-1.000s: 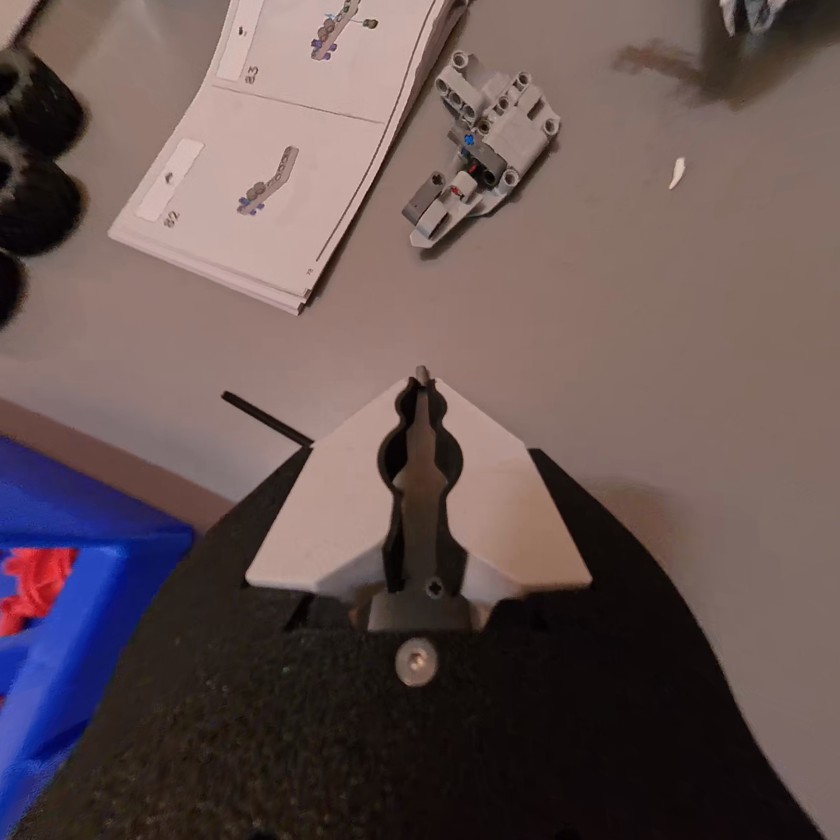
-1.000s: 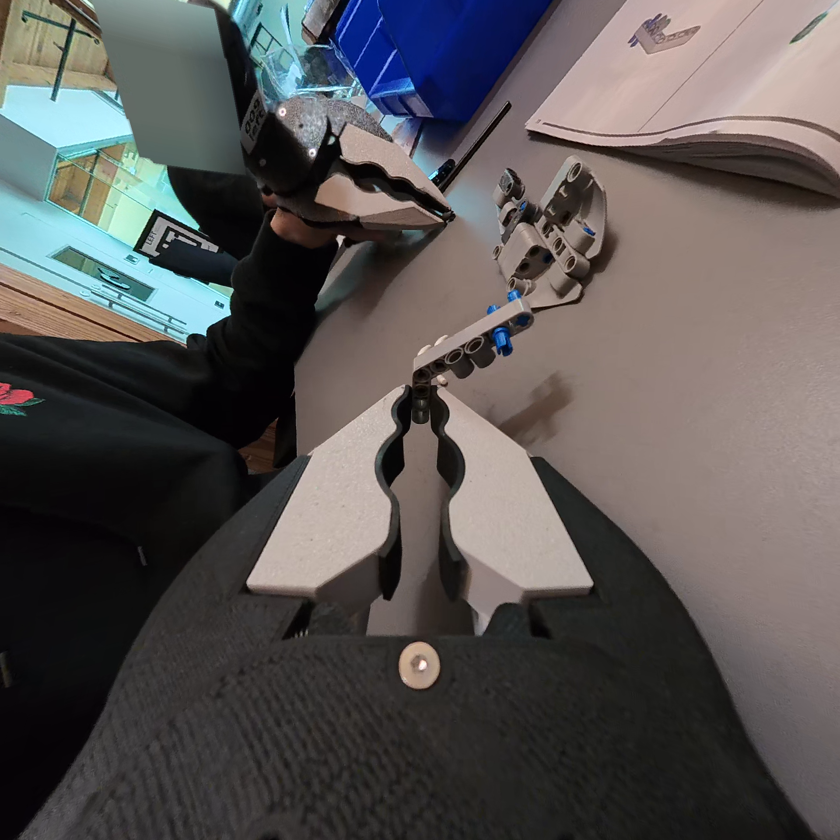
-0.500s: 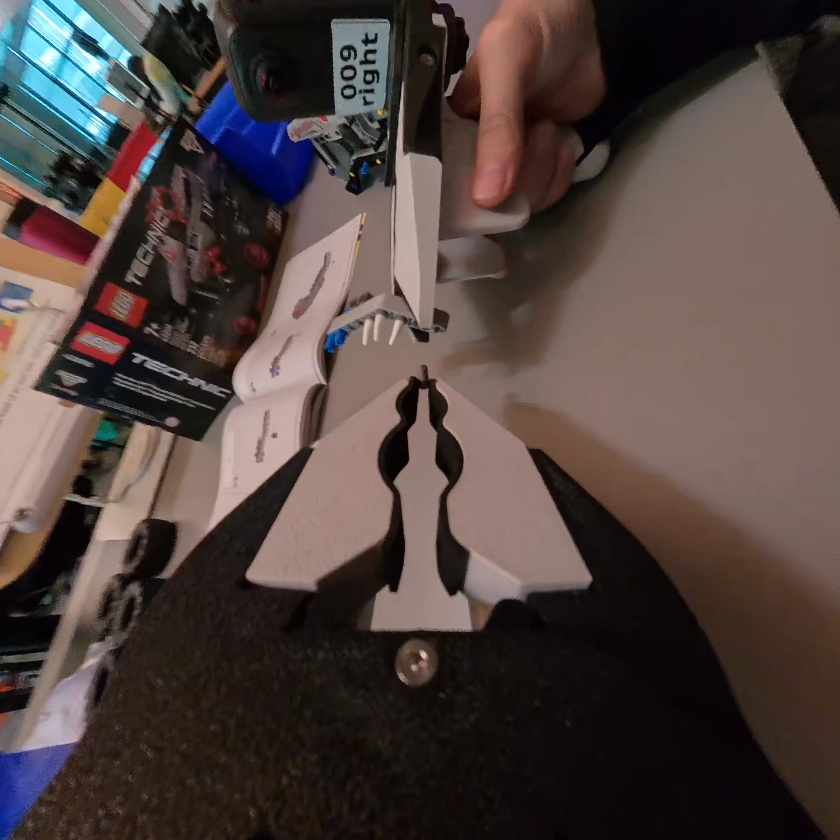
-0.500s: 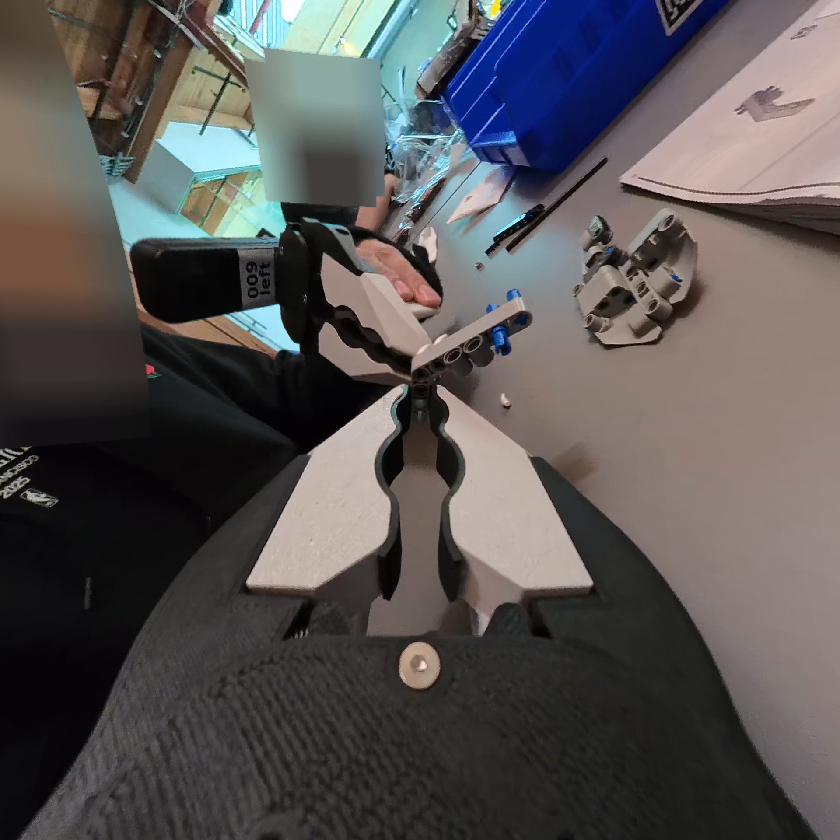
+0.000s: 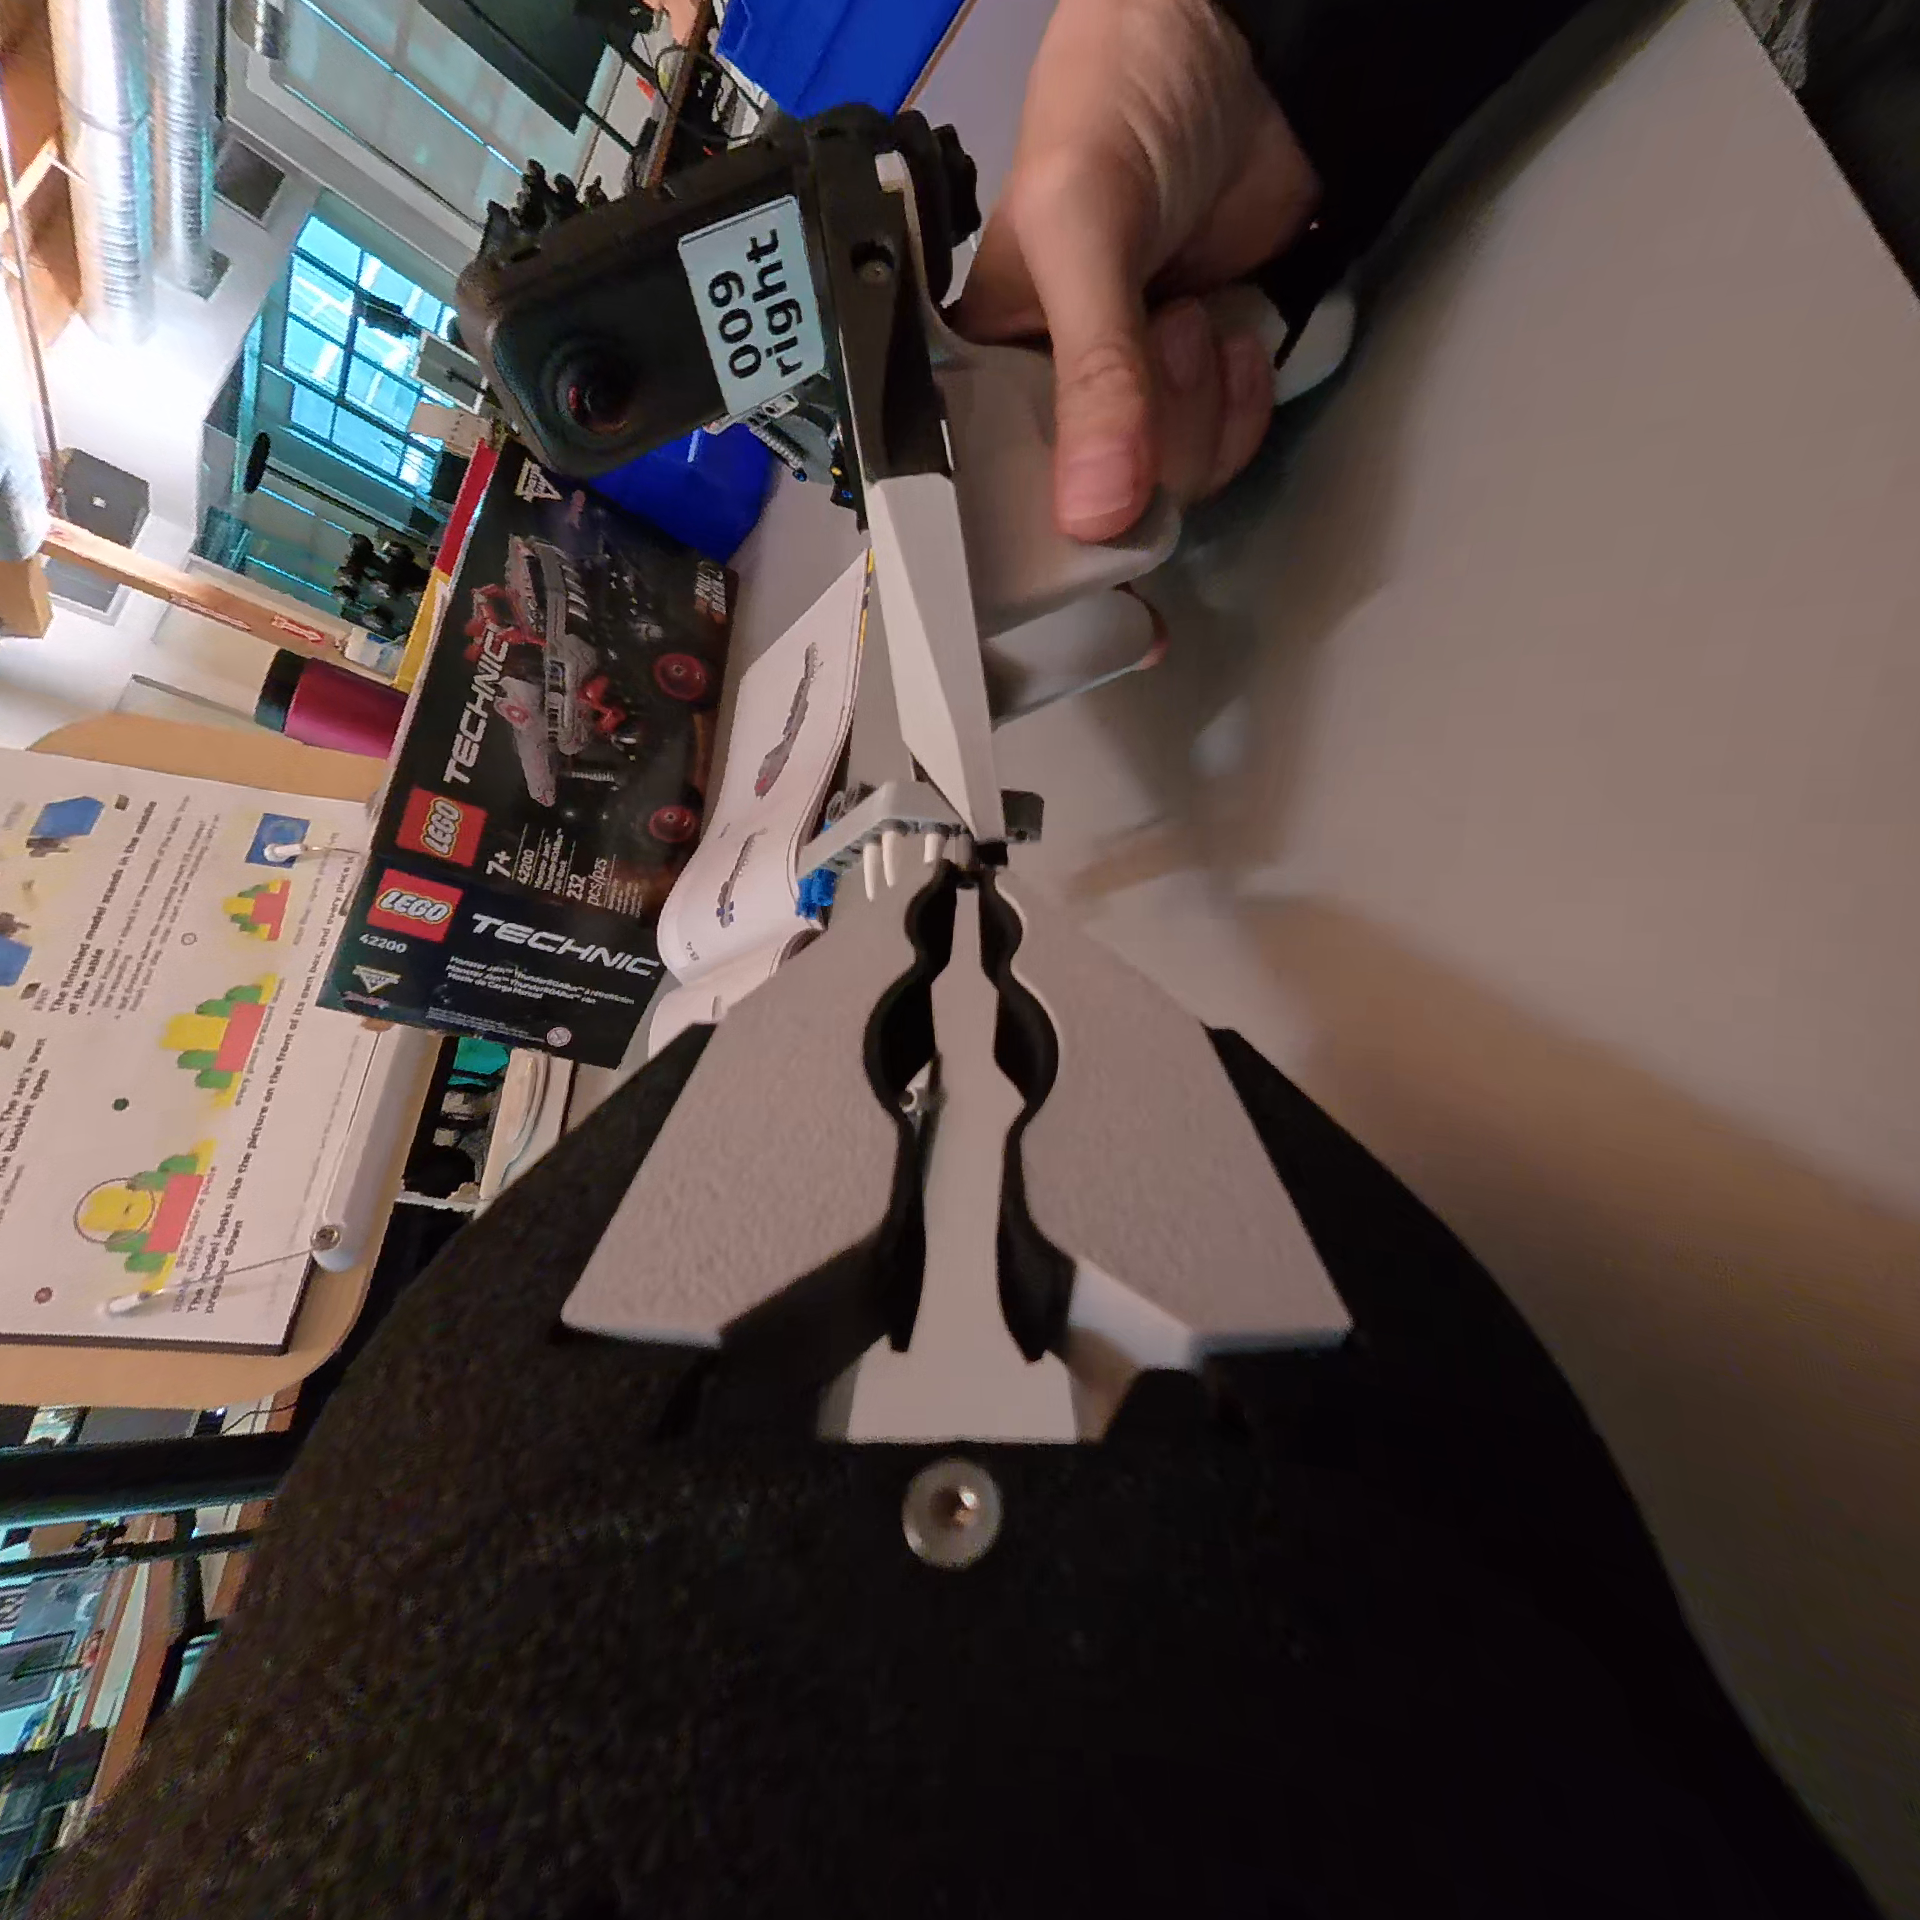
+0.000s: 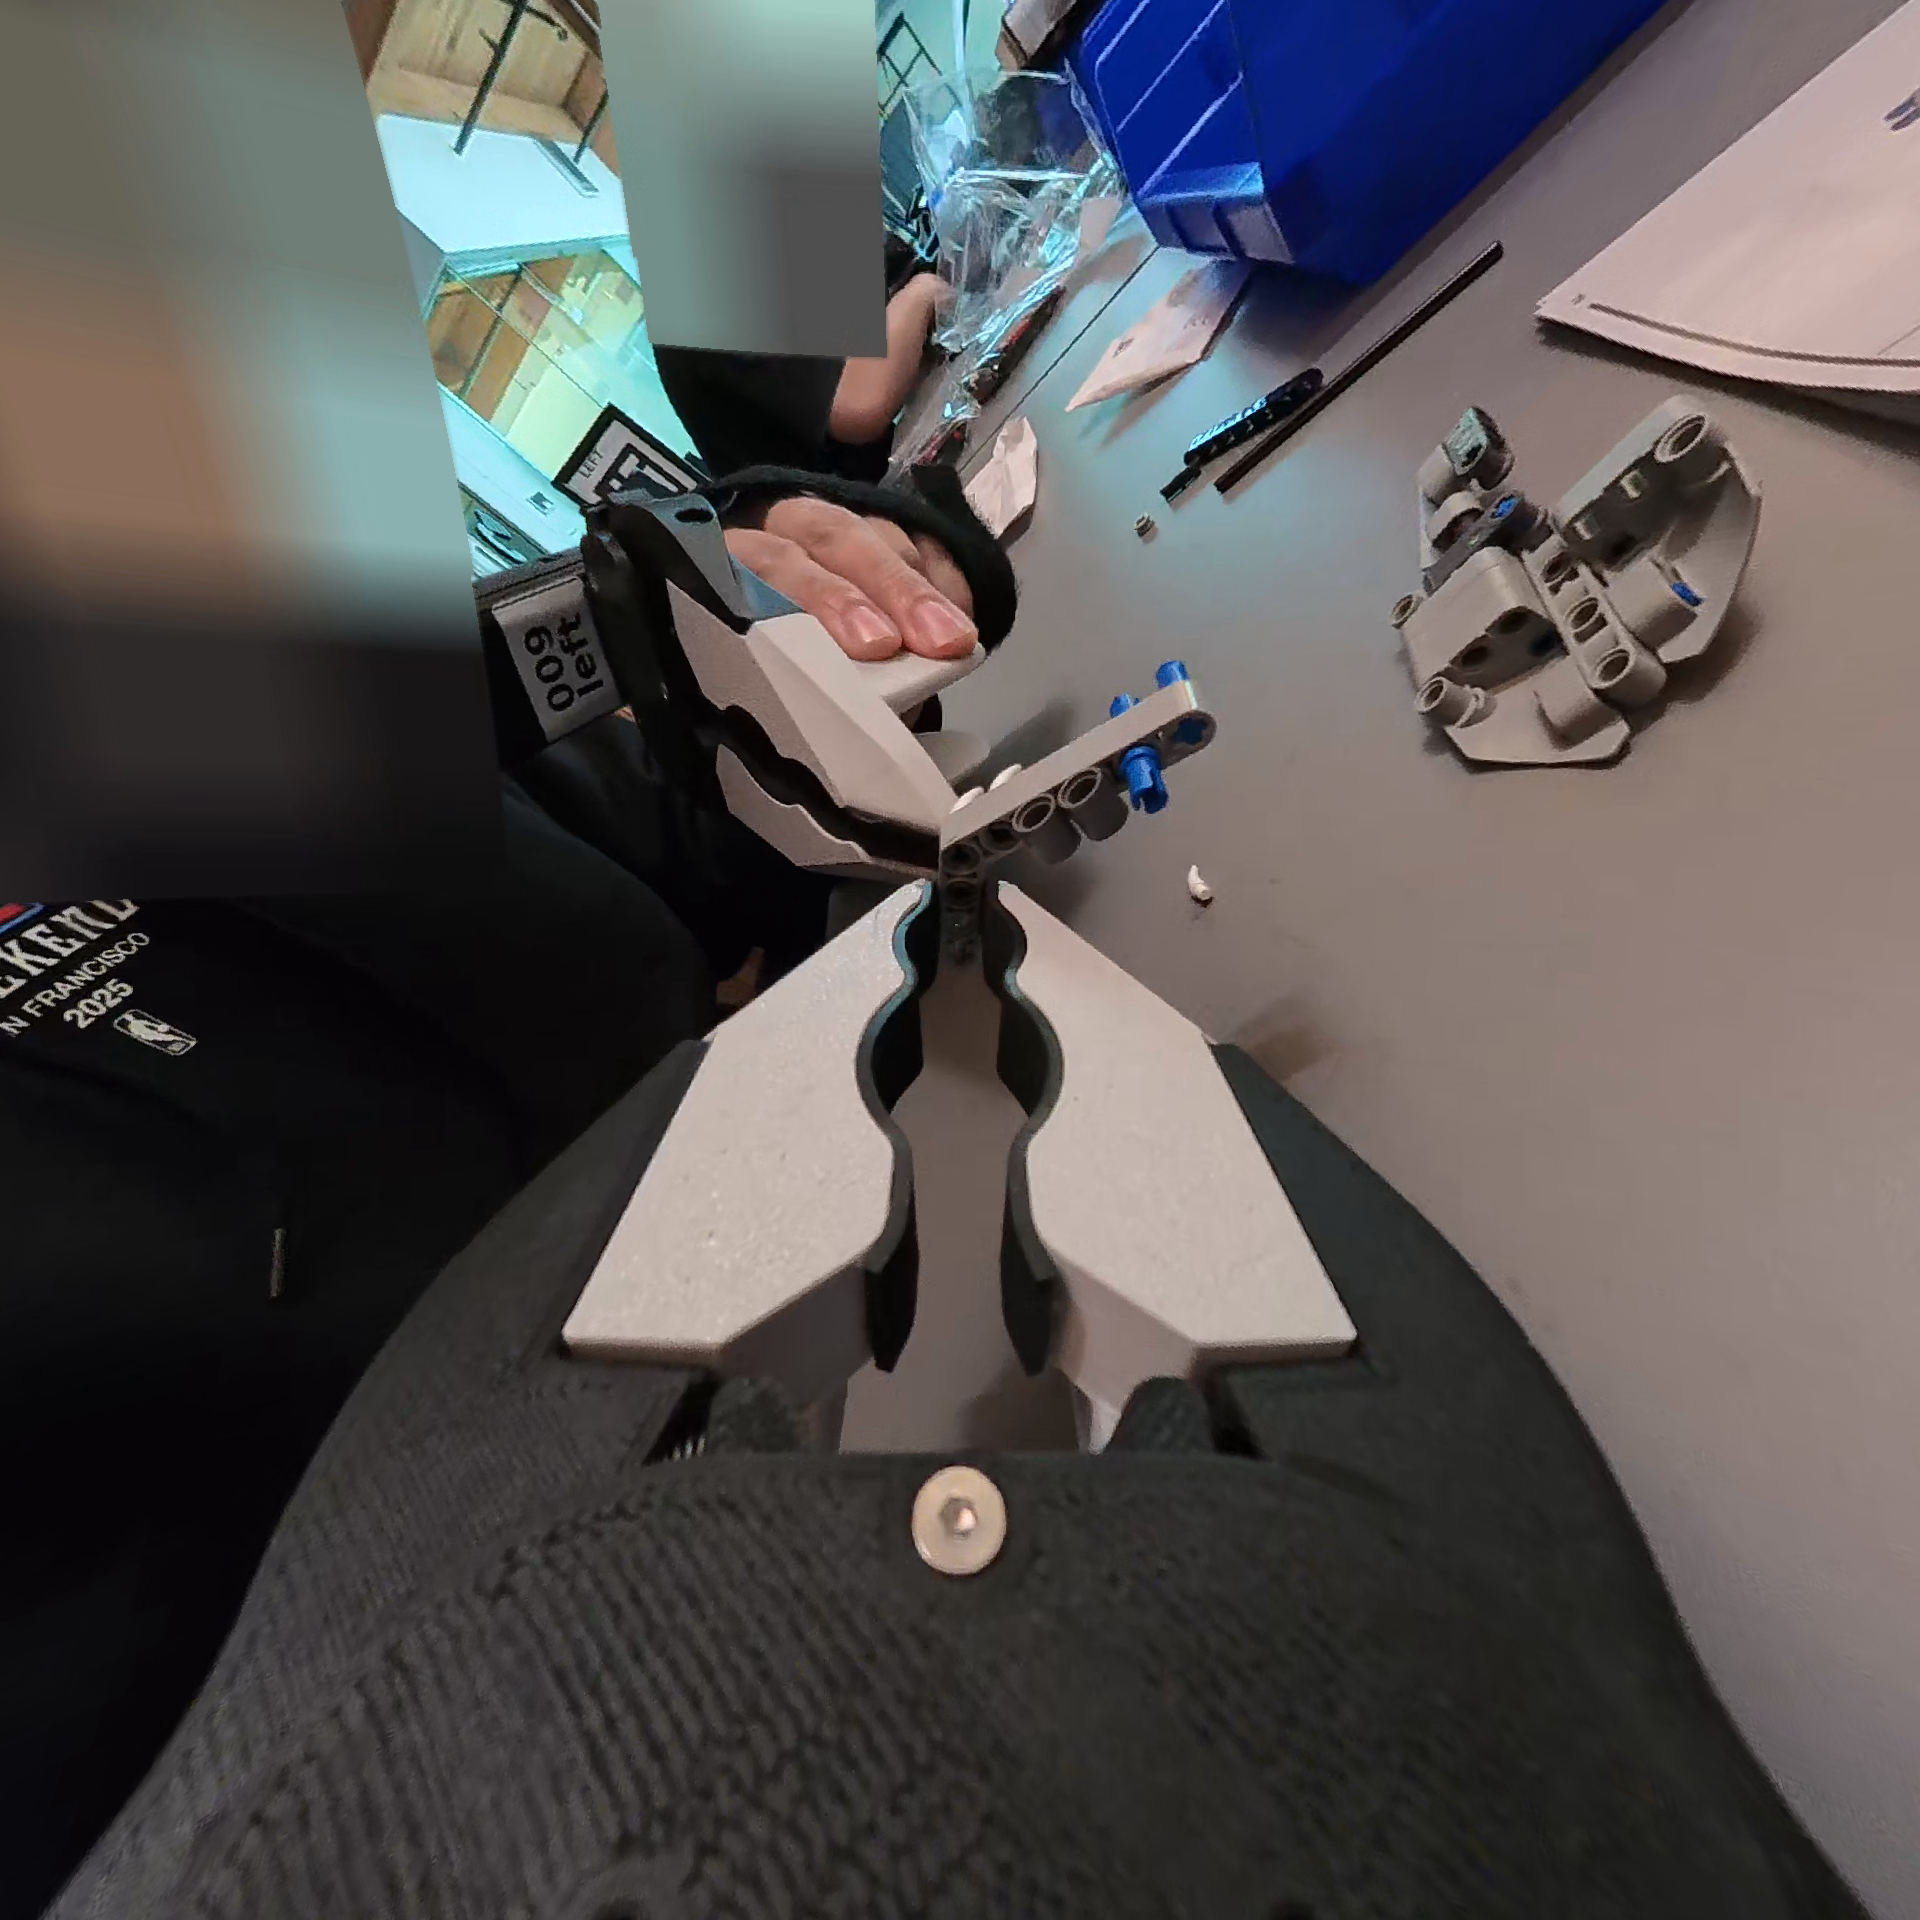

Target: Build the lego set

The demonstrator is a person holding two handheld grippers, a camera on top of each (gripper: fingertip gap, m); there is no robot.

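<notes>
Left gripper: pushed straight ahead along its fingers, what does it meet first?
Likely the grey beam that the right gripper holds; the left gripper tips sit right at it, apparently pinching something small. Depth is unclear.

Daylight is admitted through windows (image 5: 343,343) at the upper left of the left wrist view, where the panes are nearly blown out. The surface (image 5: 1558,727) is lit warmly and unevenly, and motion blur is seen on it in that view. Soft shadows are cast on the surface (image 6: 1558,1039) in the right wrist view. Strong wide-angle bending is shown at the edges of both views. Each foreground black housing is rendered soft and grainy.
</notes>
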